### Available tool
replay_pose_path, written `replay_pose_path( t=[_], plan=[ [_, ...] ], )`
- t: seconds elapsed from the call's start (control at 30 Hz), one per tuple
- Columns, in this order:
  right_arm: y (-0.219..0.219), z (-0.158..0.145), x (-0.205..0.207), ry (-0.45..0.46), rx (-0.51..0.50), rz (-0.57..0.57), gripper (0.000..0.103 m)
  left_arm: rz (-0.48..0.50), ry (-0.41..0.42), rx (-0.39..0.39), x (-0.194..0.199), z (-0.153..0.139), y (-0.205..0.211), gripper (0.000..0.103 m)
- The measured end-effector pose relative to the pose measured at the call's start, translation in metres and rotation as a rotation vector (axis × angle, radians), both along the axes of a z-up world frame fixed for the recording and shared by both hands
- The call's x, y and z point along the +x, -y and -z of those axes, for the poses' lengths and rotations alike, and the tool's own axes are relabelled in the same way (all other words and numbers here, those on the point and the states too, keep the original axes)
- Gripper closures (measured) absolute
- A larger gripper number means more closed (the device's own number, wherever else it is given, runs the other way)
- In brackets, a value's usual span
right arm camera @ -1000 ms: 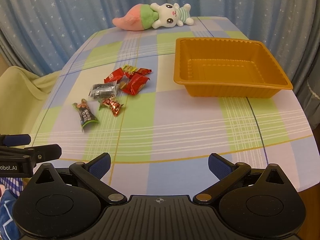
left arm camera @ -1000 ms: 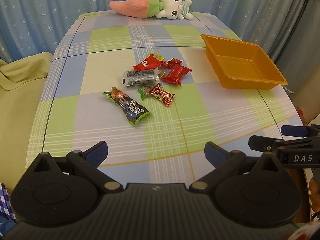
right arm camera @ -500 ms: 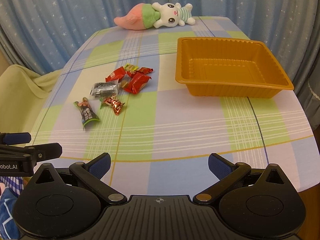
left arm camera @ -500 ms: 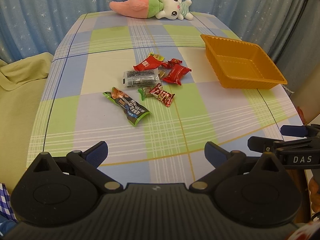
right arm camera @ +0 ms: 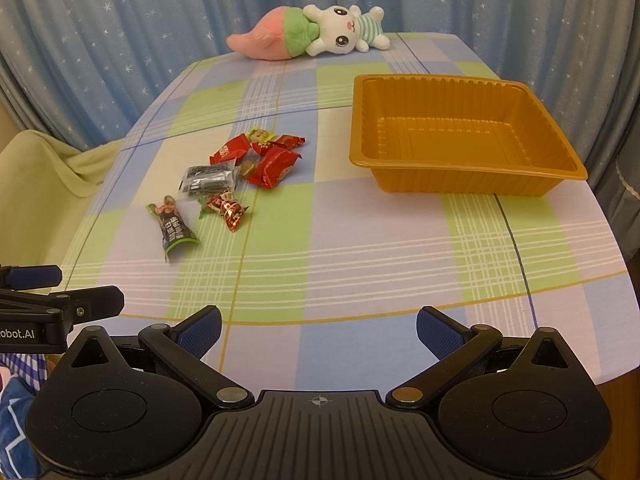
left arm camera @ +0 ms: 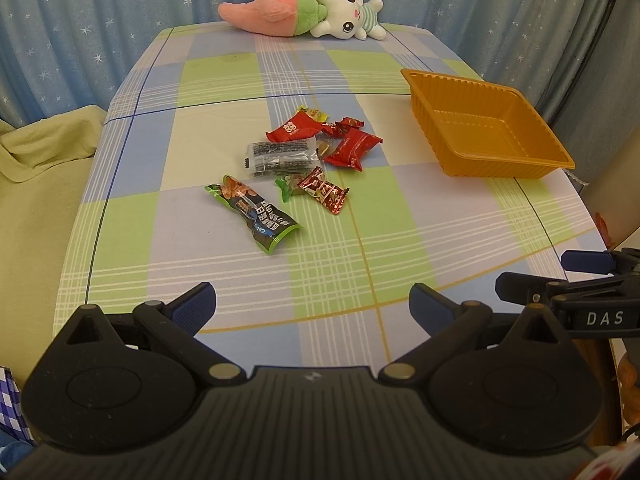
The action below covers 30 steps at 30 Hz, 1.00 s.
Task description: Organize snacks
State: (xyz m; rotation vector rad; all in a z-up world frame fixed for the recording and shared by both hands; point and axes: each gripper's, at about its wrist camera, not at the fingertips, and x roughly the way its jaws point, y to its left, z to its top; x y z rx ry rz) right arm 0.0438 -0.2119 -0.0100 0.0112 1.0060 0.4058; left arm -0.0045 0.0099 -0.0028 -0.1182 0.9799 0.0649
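Grippers wide over the near edge, snacks loose at mid-table

Fingers of the left gripper [left arm camera: 312,304] stand wide apart with nothing between them, low over the near edge of the checked tablecloth [left arm camera: 360,248]; the right gripper [right arm camera: 318,330] is likewise spread wide and holds nothing, and it sits just to the right of the left one, whose blue-tipped fingers show side-on at the left edge of the right wrist view. Farther out, left of centre, lies the loose cluster of snacks; nearest is the green packet [left arm camera: 253,213], alone and slightly apart; just beyond it the small red foil candy [left arm camera: 325,191] rests against a little green-ended sweet; behind these lies the clear packet with dark print [left arm camera: 280,159], then the red pillow pack [left arm camera: 352,149] and the flat red packet [left arm camera: 297,129], with a yellow-green wrapper [left arm camera: 314,112] farthest. Well apart to the right stands the orange tray [right arm camera: 440,178], with nothing in it; at the far edge, against the blue starred curtain [right arm camera: 120,40], lies a plush rabbit [right arm camera: 308,34].
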Motion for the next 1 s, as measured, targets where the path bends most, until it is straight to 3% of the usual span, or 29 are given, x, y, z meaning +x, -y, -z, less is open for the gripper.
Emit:
replay_pose_path(
  t=[1.0],
  plan=[
    [-0.0061, 0.0042, 0.0096, -0.014, -0.008, -0.01, 0.0, -0.012, -0.018, -0.004, 0.0095, 0.0019, -0.0039, 0.0]
  ],
)
